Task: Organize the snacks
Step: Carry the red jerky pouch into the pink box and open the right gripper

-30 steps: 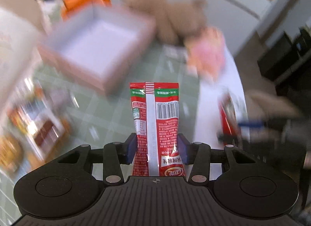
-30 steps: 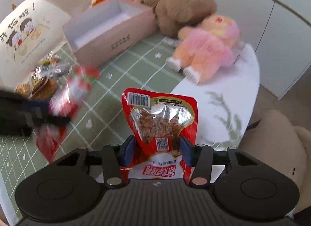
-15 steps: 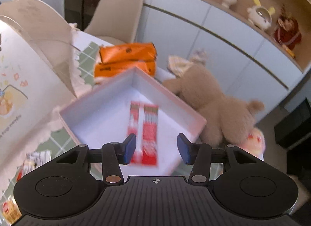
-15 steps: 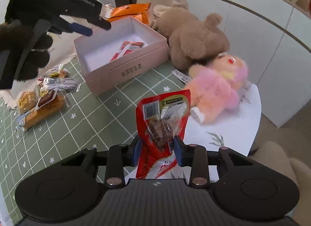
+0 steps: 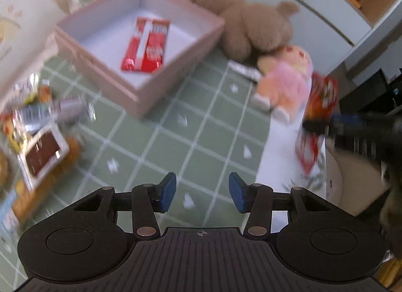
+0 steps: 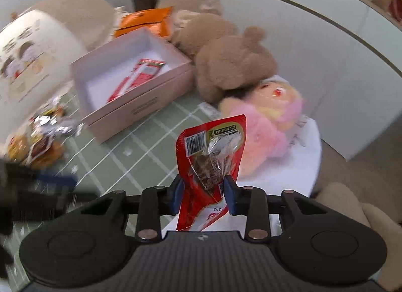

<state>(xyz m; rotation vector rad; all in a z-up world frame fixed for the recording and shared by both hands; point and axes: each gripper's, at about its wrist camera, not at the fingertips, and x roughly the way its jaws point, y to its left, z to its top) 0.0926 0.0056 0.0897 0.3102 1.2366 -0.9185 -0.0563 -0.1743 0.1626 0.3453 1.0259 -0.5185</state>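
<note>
My left gripper (image 5: pixel 202 192) has its jaws standing apart with nothing between them; only the green checked cloth (image 5: pixel 206 126) shows below. My right gripper (image 6: pixel 203 197) is closed on a red snack pouch (image 6: pixel 209 163), and the blue pads press both its sides. I take the pink box (image 5: pixel 140 48) as my landmark. One red packet (image 5: pixel 145 46) lies flat inside the box, on its white floor. More wrapped snacks (image 5: pixel 37 128) lie in a heap on the cloth just left of the box. A brown teddy bear (image 5: pixel 253 28) lies to the right of the box, and a pink plush toy (image 5: pixel 286 85) sits near the bear, further from the box.
</note>
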